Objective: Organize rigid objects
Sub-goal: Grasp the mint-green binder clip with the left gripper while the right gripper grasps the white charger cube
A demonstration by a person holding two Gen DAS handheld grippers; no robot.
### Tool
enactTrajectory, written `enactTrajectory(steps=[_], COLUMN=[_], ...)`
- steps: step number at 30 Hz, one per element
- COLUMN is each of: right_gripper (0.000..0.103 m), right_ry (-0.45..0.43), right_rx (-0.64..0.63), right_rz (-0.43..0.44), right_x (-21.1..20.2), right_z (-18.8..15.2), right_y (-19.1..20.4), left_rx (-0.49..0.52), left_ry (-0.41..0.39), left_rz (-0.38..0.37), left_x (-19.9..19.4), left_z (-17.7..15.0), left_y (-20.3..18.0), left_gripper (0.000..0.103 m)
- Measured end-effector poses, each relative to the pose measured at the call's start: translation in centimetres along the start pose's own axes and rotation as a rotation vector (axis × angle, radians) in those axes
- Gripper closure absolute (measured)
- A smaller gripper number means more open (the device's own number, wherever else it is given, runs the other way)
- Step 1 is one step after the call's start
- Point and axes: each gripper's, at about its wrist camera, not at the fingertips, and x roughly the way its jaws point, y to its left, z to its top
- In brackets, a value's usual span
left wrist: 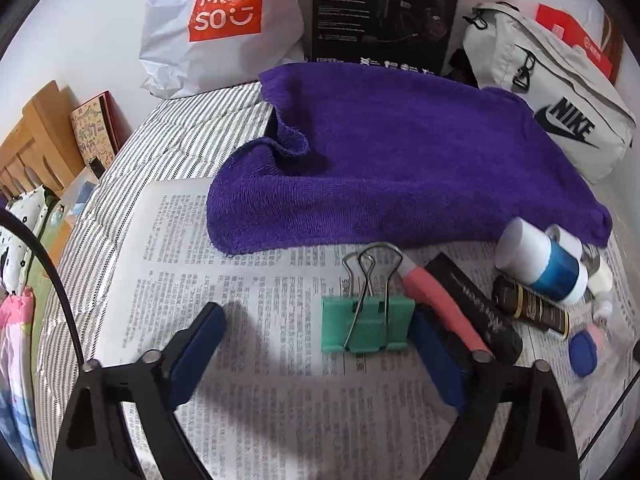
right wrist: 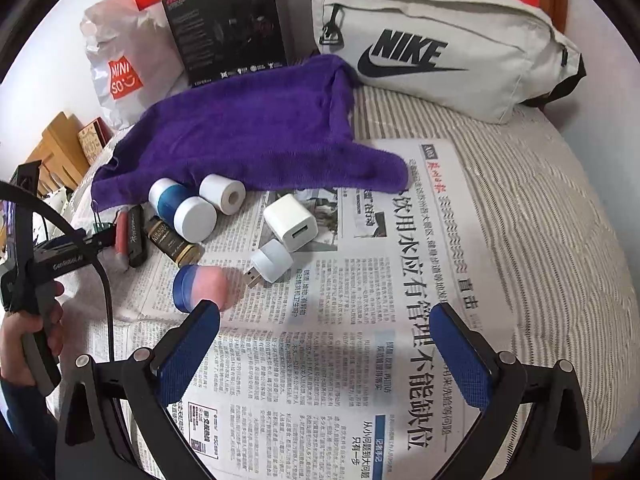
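Left gripper [left wrist: 316, 344] jaws apart, straddling green metal binder clip [left wrist: 366, 326] flat on newspaper [left wrist: 260, 400]; judged lined up for grasp. Right gripper [right wrist: 326, 336] jaws apart, empty. Beyond: blue-pink eraser [right wrist: 200, 286], white USB charger cube [right wrist: 291, 227], purple towel [right wrist: 256, 136].

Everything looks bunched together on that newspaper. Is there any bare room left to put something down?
Yes. The newspaper is bare in front of the right tool, toward the Nike bag, and left of the green binder clip below the purple towel. It is crowded from the clip across to the white charger.
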Motion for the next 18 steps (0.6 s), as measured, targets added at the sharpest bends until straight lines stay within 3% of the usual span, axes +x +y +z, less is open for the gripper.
enactTrajectory(steps=[3,6,8,13,18], right_gripper=[0.0,0.0,0.0,0.0,0.001], right_ry=[0.012,0.012,0.01,-0.002,-0.009], right_rx=[-0.007,-0.003,0.003,0.005,-0.018], right_rz=[0.0,-0.003,-0.001,0.002,-0.024], right_x=[0.4,0.7,0.8,1.2,2.1], right_z=[-0.1,0.0,0.0,0.6,2.0], right_y=[0.1,-0.1,-0.3,-0.7,-0.9], left_rx=[0.017,0.023,0.013,-0.044,0.015], left_ry=[-0.004,-0.015,-0.03,-0.031,-0.038], left_rz=[0.005,-0.008,-0.021,-0.079,-0.022], left_x=[-0.1,-0.6,-1.0,-1.2,-1.1], left_z=[0.1,0.0,-0.1,-0.2,-0.3], left_y=[-0.3,-0.2,0.2,1.7,0.6], left_gripper=[0.018,0.038,0.064,0.064,0.064])
